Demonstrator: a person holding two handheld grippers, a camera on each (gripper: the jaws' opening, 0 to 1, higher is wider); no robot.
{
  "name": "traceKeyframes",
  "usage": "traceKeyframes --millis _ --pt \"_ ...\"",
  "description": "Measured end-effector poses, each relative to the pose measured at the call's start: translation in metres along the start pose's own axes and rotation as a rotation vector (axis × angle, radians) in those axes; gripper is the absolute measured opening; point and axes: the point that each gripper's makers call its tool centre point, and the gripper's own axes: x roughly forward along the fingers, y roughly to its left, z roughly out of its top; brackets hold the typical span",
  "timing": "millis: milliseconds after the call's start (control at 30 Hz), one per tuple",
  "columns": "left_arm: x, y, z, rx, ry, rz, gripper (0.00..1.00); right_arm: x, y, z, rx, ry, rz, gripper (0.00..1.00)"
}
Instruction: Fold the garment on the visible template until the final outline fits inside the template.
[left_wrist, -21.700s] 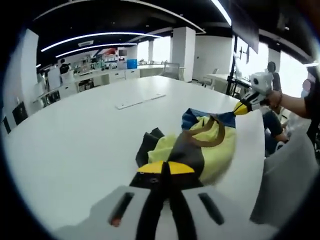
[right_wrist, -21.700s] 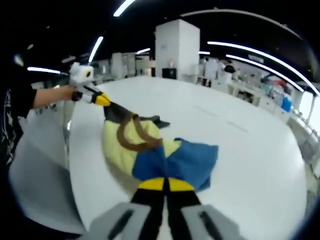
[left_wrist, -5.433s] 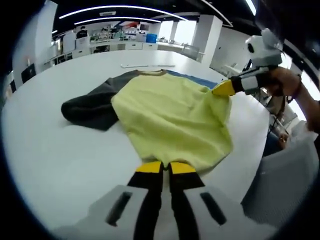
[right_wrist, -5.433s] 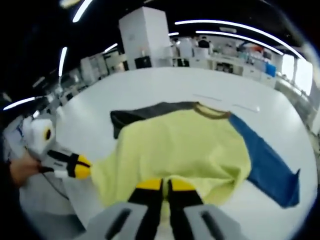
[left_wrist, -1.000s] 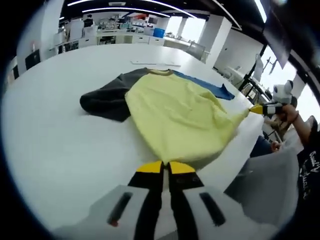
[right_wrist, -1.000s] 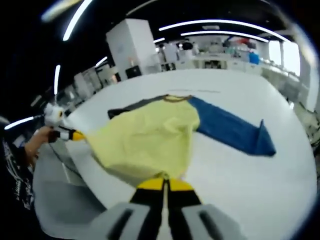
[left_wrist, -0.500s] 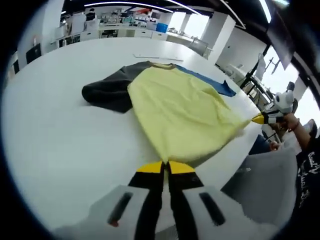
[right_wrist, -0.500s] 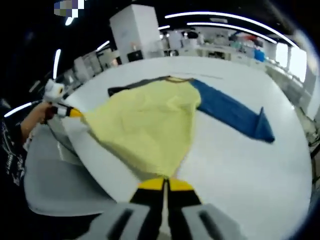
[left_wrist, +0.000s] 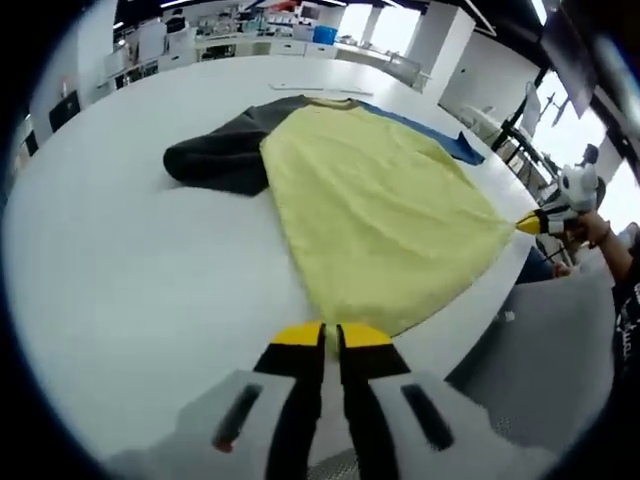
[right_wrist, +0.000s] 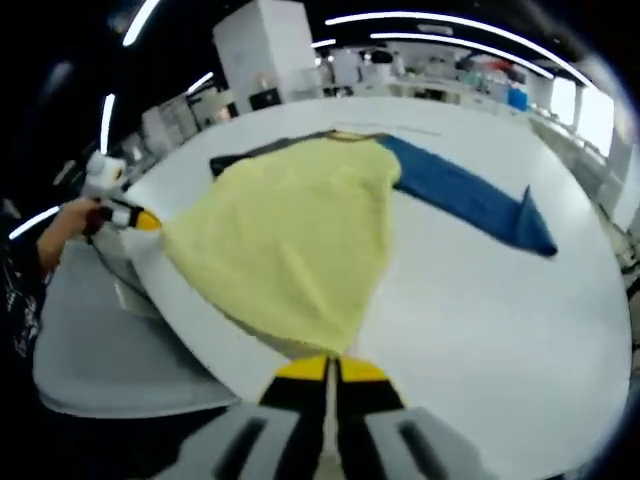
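A shirt with a yellow body (left_wrist: 385, 205) lies spread on the white table (left_wrist: 130, 280). Its dark grey sleeve (left_wrist: 215, 160) lies to the left and its blue sleeve (left_wrist: 435, 135) to the far right. My left gripper (left_wrist: 330, 335) is shut on the near hem corner. My right gripper (left_wrist: 530, 224) holds the other hem corner at the table's edge. In the right gripper view the yellow body (right_wrist: 290, 230) stretches from my right gripper (right_wrist: 330, 368), shut on the hem, to the left gripper (right_wrist: 145, 221). The blue sleeve (right_wrist: 470, 205) lies to the right there.
A thin white strip (left_wrist: 320, 90) lies on the table beyond the collar. A grey chair (right_wrist: 90, 330) stands close against the near table edge, also seen as a grey chair (left_wrist: 560, 340) under the person's hand (left_wrist: 598, 230). Desks and shelves fill the room behind.
The hem has been drawn out tighter between the two grippers and the yellow body lies flatter and wider on the table. Both grippers keep their hold.
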Motion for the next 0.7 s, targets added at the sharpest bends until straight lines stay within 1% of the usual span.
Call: traceKeyframes --millis 67,100,133,200,267,333,400,467,533,600,700 --pt "-0.001 0.001 -0.001 0.009 -0.002 0.001 0.08 -0.002 -0.002 0.002 0.021 -0.014 -0.004 0.00" --pt "-0.001 0.001 -0.001 0.014 -0.005 0.001 0.09 -0.005 -0.003 0.006 0.054 -0.035 -0.006 0.05" --pt "-0.001 0.000 -0.001 0.016 -0.005 0.000 0.09 -0.006 -0.002 0.008 0.072 -0.042 -0.005 0.09" --pt "0.000 0.001 0.000 0.010 -0.002 0.000 0.12 -0.007 -0.006 0.014 0.098 -0.064 -0.018 0.14" --pt "0.002 0.000 -0.001 0.009 -0.003 0.005 0.16 -0.004 -0.006 0.015 0.107 -0.057 -0.031 0.14" --pt "0.005 -0.002 -0.001 0.015 -0.003 0.009 0.17 0.001 -0.006 0.013 0.123 -0.050 -0.057 0.15" --pt "0.008 -0.002 -0.002 0.015 -0.006 0.013 0.18 0.008 -0.009 0.009 0.156 -0.032 -0.072 0.14" --pt "0.010 0.001 -0.005 0.015 -0.006 0.017 0.20 0.012 -0.008 0.008 0.167 -0.033 -0.079 0.13" --pt "0.013 0.000 -0.007 0.014 0.000 0.021 0.18 0.015 -0.008 0.007 0.190 -0.033 -0.099 0.12" --pt "0.015 0.000 -0.010 0.008 0.010 0.025 0.17 0.016 -0.006 0.006 0.192 -0.032 -0.109 0.13" --pt "0.015 0.003 -0.017 -0.017 0.033 0.043 0.12 0.017 -0.008 0.003 0.198 -0.021 -0.155 0.12"
